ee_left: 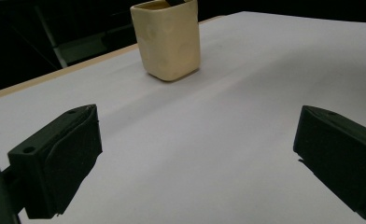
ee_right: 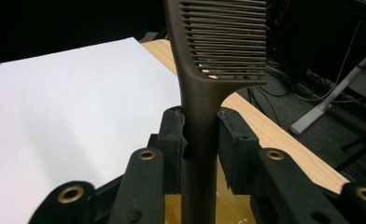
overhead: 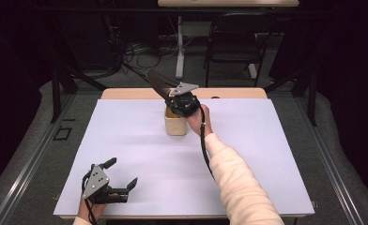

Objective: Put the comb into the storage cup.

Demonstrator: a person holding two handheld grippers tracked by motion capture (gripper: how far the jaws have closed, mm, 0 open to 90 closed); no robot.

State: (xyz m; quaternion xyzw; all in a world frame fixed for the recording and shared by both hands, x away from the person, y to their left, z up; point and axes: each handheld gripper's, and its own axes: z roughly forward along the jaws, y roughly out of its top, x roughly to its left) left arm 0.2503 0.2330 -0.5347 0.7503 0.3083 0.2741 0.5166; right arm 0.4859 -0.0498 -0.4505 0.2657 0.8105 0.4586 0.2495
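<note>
Nearest the camera in the high view, the left hand-held gripper [overhead: 121, 174] rests at the near left corner of the counter [overhead: 126, 140], its jaws spread wide with nothing between them; its own view shows both black jaws far apart over the bare white surface.

White sheeting covers the counter almost to its edges, with a strip of pale wood showing along the far side. On it, toward the far middle, stands a cream cup [overhead: 175, 125], upright, with rounded corners; the left gripper view shows it [ee_left: 168, 39] well ahead of the open jaws.

Directly above that cup is the right hand-held gripper [overhead: 176, 104], held by a hand with a cream sleeve that reaches in from the near right. Its jaws are closed on the handle of a dark brown comb [ee_right: 209, 88]. The comb's toothed end slants up and away to the far left [overhead: 157, 80], while the lower end of its handle points down into the cup's mouth.
</note>
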